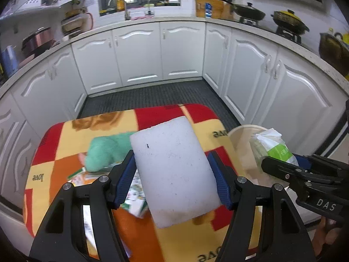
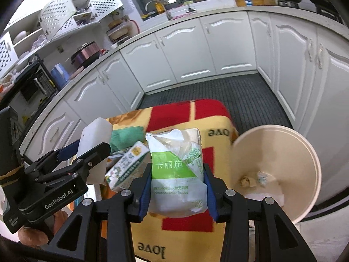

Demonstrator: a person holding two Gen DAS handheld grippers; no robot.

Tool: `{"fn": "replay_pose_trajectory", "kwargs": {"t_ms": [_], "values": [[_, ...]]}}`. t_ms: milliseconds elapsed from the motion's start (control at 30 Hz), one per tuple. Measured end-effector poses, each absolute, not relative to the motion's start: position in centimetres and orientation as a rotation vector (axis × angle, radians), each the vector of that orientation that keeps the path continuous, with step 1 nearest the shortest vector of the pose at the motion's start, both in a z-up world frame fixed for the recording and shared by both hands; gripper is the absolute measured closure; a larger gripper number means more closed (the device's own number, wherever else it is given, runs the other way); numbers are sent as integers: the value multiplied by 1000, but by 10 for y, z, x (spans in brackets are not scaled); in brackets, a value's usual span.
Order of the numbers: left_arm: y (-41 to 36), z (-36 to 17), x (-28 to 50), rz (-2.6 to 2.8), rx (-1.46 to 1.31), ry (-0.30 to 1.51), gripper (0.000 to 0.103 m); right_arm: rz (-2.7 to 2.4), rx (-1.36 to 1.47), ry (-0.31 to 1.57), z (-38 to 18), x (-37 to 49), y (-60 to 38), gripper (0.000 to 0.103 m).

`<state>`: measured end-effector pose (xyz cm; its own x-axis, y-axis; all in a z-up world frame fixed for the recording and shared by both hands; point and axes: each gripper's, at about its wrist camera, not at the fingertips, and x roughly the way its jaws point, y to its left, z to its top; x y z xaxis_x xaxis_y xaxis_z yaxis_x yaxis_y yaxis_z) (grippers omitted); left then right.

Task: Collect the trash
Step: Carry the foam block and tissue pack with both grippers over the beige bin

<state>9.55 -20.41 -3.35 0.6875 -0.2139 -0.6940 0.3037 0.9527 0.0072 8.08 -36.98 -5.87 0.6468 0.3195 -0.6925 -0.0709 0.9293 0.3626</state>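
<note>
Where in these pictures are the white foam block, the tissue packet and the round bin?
white foam block (image 1: 174,172), left wrist view, middle of its top face.
tissue packet (image 2: 176,170), right wrist view, on its green label.
round bin (image 2: 272,152), right wrist view, bare inner wall.

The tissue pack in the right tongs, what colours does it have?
The tissue pack is white with a green panel bearing white characters, clearest in the right wrist view.

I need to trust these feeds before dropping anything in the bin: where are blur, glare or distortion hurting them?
Left wrist view: the white foam block in the left tool is sharp, the blanket below is motion-smeared, cabinets bow from the fisheye. Right wrist view: the tissue pack reads clearly, the bin rim is slightly smeared, and window glare stays mild.
</note>
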Motion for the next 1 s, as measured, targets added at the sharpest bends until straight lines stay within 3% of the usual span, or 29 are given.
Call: {"fn": "replay_pose_trajectory", "kwargs": {"t_ms": [1000], "values": [[-335, -97, 112, -509, 173, 908, 38, -29, 438, 926, -125, 57, -498, 63]]}}
